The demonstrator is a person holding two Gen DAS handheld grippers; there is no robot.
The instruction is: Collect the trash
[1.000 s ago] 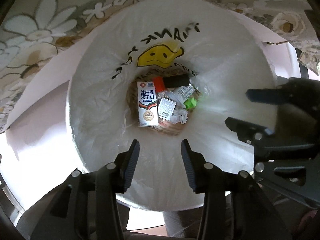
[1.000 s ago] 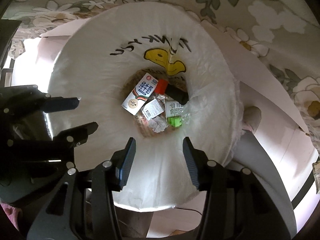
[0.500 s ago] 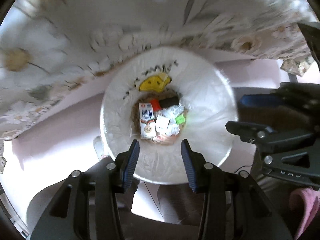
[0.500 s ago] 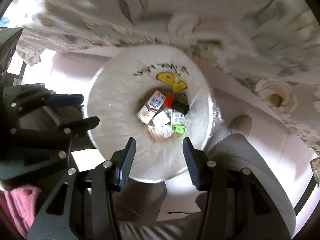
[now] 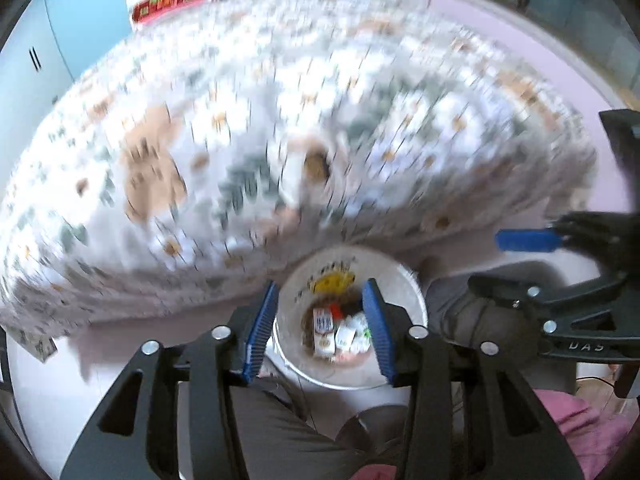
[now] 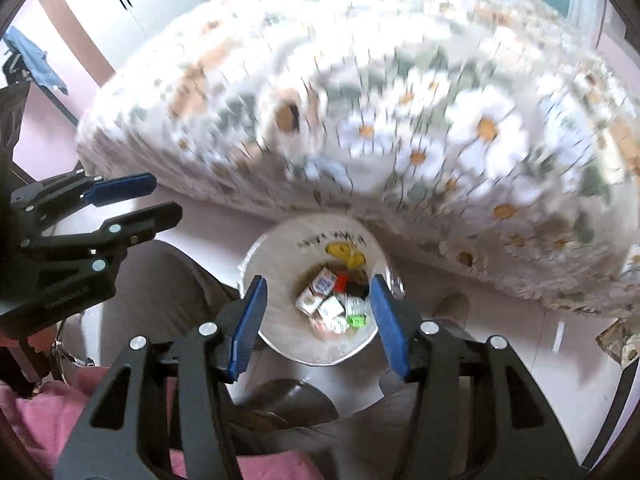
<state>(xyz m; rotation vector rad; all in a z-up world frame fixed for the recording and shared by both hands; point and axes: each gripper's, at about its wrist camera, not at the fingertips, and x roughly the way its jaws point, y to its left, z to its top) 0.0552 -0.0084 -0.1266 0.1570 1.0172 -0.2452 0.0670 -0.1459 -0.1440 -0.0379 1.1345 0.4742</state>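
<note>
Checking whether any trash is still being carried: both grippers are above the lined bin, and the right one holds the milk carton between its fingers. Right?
Not quite. The right gripper holds nothing; its jaws are opening with only air between them. The milk carton lies down inside the lined bin among the other trash, as the right wrist view shows. Both grippers, the left gripper too, are indeed above the bin.

A thin, crinkled white plastic liner (image 6: 280,332) lines the bin; the bed's (image 6: 400,100) floral cover is matt cloth; a carton (image 6: 316,290) looks like glossy paper.
</note>
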